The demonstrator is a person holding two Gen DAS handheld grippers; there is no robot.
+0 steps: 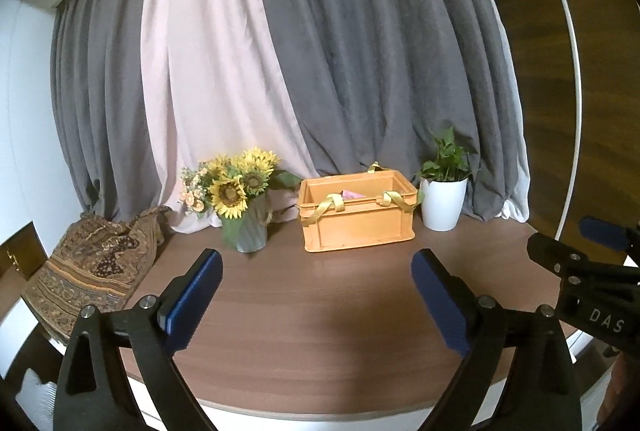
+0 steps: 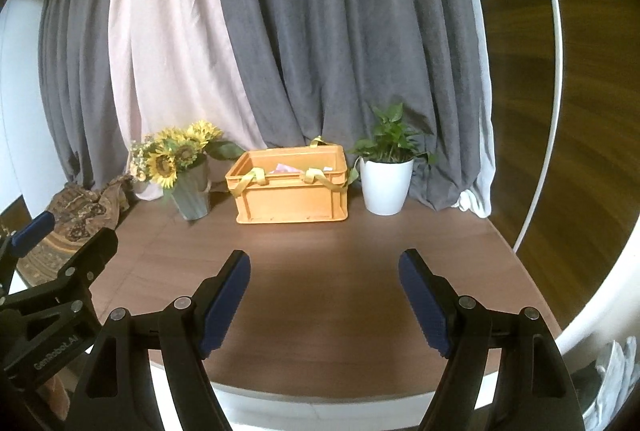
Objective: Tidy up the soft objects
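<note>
**Both grippers spread over the table, crate at the back**

Left gripper [image 1: 316, 295] – fingers [image 1: 200, 291] wide apart, nothing between them, above the brown table [image 1: 320, 331]. Right gripper [image 2: 324, 299] – fingers [image 2: 228, 295] likewise released and bare. Orange crate [image 2: 292, 195] sits at the far side near the curtain [image 2: 320, 31], yellow straps [image 2: 320, 177] draped over its rim, something pink [image 2: 284, 169] inside. Sunflower vase [image 2: 192, 199] to its left, potted plant [image 2: 385, 187] to its right. Patterned cloth [image 1: 92, 263] heaped at the table's left edge.
</note>
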